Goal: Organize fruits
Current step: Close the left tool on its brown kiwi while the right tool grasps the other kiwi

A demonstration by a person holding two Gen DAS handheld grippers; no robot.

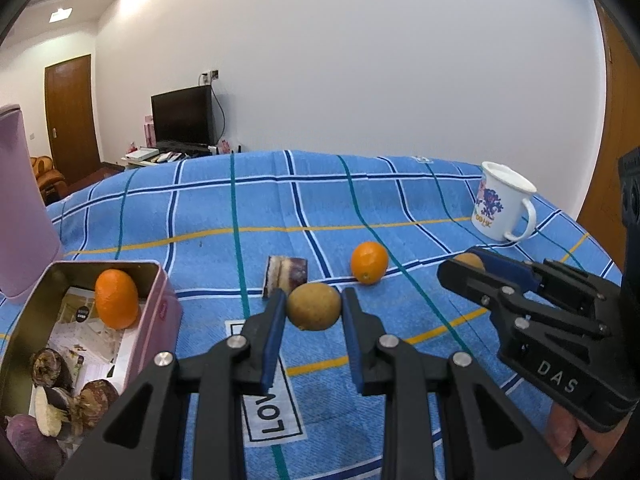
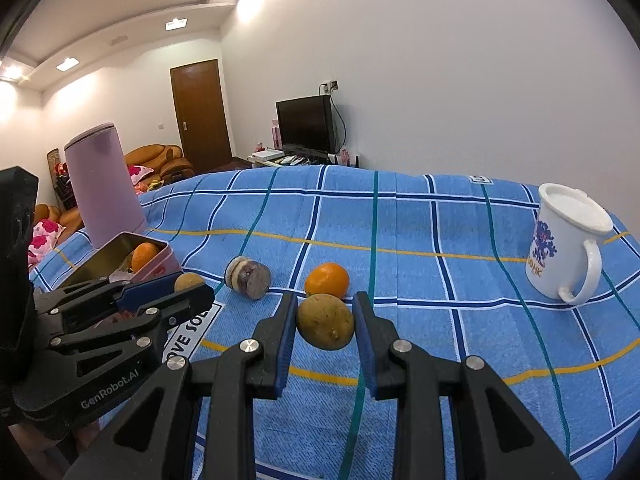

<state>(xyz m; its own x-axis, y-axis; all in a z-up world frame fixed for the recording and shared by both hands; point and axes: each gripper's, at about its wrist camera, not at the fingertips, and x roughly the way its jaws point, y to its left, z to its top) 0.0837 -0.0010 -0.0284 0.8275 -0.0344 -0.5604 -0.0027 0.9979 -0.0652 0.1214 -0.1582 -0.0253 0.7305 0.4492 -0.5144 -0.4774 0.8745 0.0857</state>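
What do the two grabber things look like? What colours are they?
Both are black plastic claws with silver round bolts and blue pads on the fingers. The left gripper has "GenRobot.AI" in pale letters on its side. The right gripper has "DAS" on its side. No cables show.

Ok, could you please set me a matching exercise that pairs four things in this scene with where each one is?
Things:
1. white mug
2. loose orange
3. pink tin
4. left-hand brown fruit

Places:
A. between the fingers of the left claw
B. at the left, holding another orange
C. upright at the far right of the blue cloth
D. on the cloth, between a cut purple-brown chunk and the right claw

Pairs: 1-C, 2-D, 3-B, 4-A
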